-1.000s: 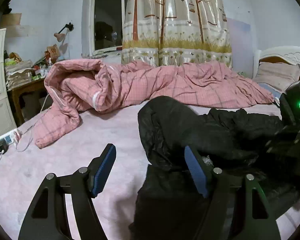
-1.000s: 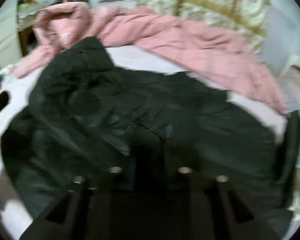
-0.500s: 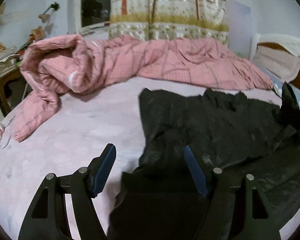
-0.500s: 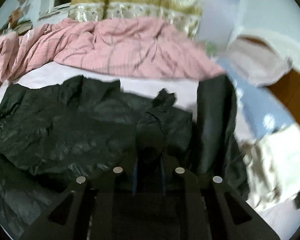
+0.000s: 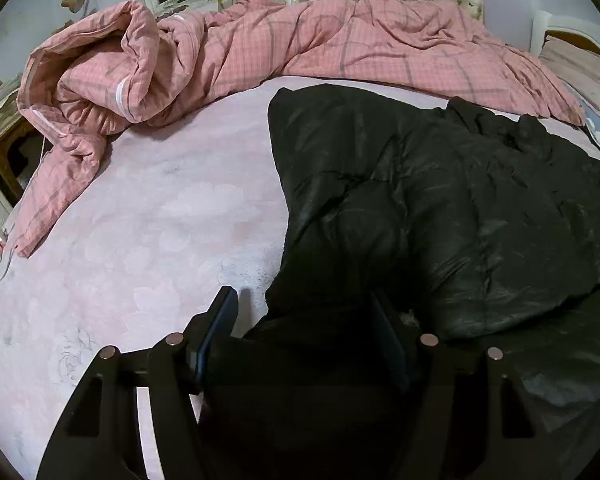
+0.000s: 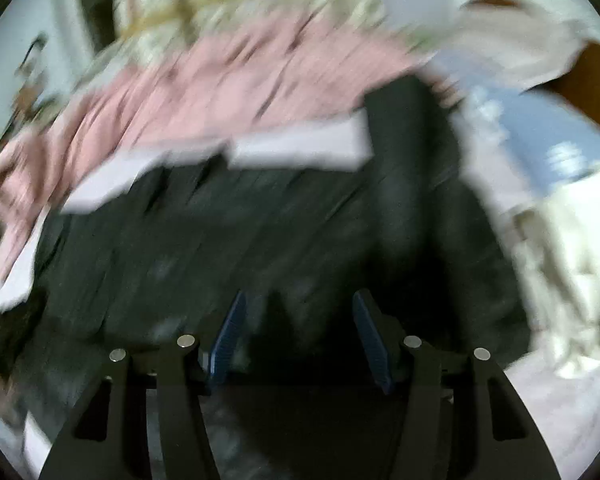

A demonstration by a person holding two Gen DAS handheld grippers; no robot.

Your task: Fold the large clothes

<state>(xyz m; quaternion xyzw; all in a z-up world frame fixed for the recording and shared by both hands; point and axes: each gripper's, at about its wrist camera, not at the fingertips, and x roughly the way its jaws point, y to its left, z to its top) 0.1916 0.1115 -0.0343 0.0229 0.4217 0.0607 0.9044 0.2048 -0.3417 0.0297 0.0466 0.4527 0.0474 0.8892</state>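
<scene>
So far we have the black padded coat (image 5: pixel 440 208) lying on the bed (image 5: pixel 148 240), filling the right half of the left wrist view, with one layer already laid over another along the lower right of the frame, which we read as a first fold made. It is not yet a neat bundle: its top edge near the pink checked quilt (image 5: pixel 300 48) is rumpled, and a dark flap runs up the right centre of the blurred right wrist view. Our left gripper (image 5: pixel 304 332) has its jaws apart and narrowing slightly, with a bunch of coat fabric between them; whether the pads press on it we cannot tell. Our right gripper (image 6: pixel 298 340) is opening, its blue pads (image 6: pixel 230 332) clear of the cloth, with dark coat under and between them. We judge the task roughly midway: further folds and smoothing remain.
</scene>
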